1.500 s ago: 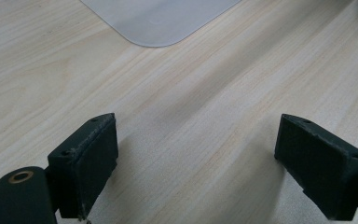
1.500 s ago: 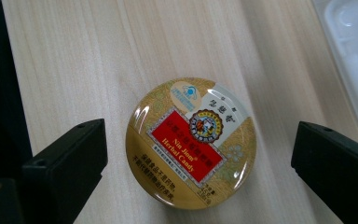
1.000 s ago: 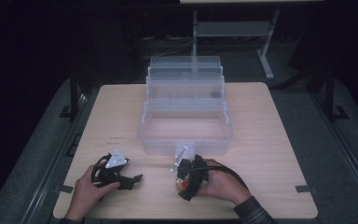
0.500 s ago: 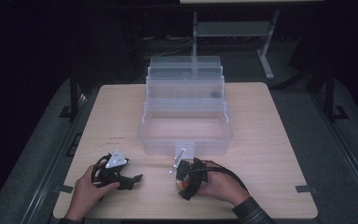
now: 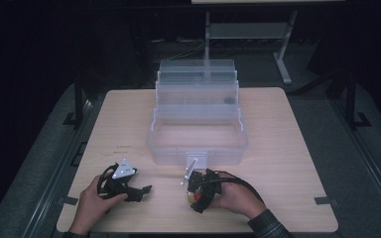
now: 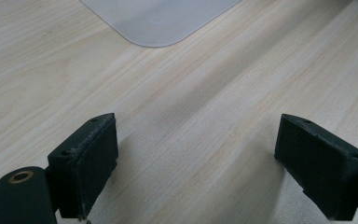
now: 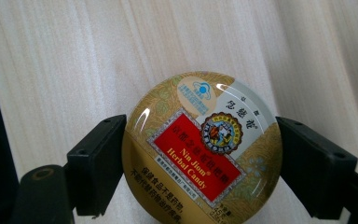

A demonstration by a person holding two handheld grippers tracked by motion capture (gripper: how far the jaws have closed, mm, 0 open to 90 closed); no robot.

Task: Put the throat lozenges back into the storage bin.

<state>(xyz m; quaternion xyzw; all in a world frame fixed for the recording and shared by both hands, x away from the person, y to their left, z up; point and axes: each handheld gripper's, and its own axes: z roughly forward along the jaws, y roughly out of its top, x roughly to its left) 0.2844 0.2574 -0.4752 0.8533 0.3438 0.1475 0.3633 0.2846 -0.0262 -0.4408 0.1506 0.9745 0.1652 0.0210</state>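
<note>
A round gold candy tin with a red label lies on the wooden table, held between the pads of my right gripper. The jaws have just been closing, and both pads now press on the tin's rim. From above, the right gripper and the tin sit just in front of the clear box's latch. My left gripper rests on the table at the front left. Its jaws stand wide open over bare wood, with nothing between them.
A clear plastic tiered box stands open in the middle of the table, its trays stepped up toward the back. One rounded corner of it shows ahead of the left gripper. A metal stand is behind the table.
The right gripper's jaws look drawn in closer around the tin. Both hands have stayed where they were.
</note>
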